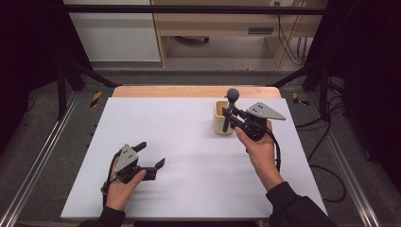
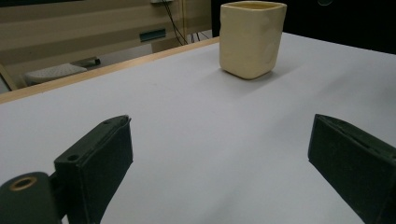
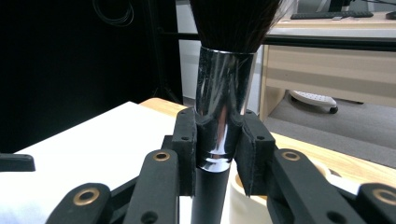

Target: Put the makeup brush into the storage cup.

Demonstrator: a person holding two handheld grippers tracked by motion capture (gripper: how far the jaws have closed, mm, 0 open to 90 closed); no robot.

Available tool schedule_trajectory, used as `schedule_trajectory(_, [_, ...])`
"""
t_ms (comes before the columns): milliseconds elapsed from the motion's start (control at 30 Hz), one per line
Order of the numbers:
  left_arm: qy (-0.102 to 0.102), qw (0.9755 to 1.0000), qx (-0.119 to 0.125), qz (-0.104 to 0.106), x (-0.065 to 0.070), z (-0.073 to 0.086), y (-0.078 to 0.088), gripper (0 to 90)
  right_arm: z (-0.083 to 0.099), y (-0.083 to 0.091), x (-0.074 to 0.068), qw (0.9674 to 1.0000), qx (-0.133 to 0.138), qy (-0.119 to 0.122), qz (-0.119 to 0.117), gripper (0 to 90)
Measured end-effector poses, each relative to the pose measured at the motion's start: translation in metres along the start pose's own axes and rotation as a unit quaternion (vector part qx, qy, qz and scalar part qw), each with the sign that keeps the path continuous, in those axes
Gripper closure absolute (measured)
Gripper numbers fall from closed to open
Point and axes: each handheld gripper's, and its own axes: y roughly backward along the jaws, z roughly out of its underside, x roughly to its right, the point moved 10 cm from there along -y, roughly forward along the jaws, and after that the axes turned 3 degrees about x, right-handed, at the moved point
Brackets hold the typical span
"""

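Observation:
A makeup brush (image 1: 231, 101) stands upright with its dark bristle head up, chrome ferrule (image 3: 223, 93) below it and black handle pointing down. My right gripper (image 1: 230, 117) is shut on it; in the right gripper view the pads (image 3: 186, 140) press on the ferrule from both sides. A cream square cup (image 1: 221, 118) sits on the white board directly under and beside the brush handle. Whether the handle's end is inside the cup I cannot tell. My left gripper (image 1: 150, 154) is open low at the board's near left, nothing between its jaws, facing the distant cup (image 2: 252, 37).
The white board (image 1: 189, 179) covers a wooden table whose edge (image 1: 189, 91) shows at the back. Black frame bars and rails run along both sides. Cables (image 1: 326, 156) lie on the floor to the right. A pale cabinet stands beyond the table.

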Motion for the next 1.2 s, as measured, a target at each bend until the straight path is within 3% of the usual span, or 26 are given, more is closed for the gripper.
schedule_trajectory(233, [-0.002,1.0,0.004,-0.001,-0.001,0.002,0.001,6.2,-0.006,-0.007,0.011,0.9999,0.006,0.002,0.012,71.8])
schedule_trajectory(433, [-0.002,0.9999,0.012,0.011,0.002,0.002,0.002,5.3,-0.011,-0.013,0.019,0.9996,0.012,0.012,0.022,71.8])
schedule_trajectory(667, [0.005,0.9998,0.013,0.012,0.002,0.004,0.005,4.7,-0.015,-0.018,0.026,0.9989,0.025,0.007,0.04,71.8])
schedule_trajectory(967, [0.008,0.9995,0.029,0.008,-0.001,0.001,0.014,4.3,-0.024,-0.023,0.029,0.9979,0.041,0.004,0.049,71.8])
schedule_trajectory(1200, [0.016,0.9992,0.036,0.006,-0.004,0.0,0.015,4.2,-0.029,-0.03,0.032,0.9971,0.047,0.017,0.057,71.8])
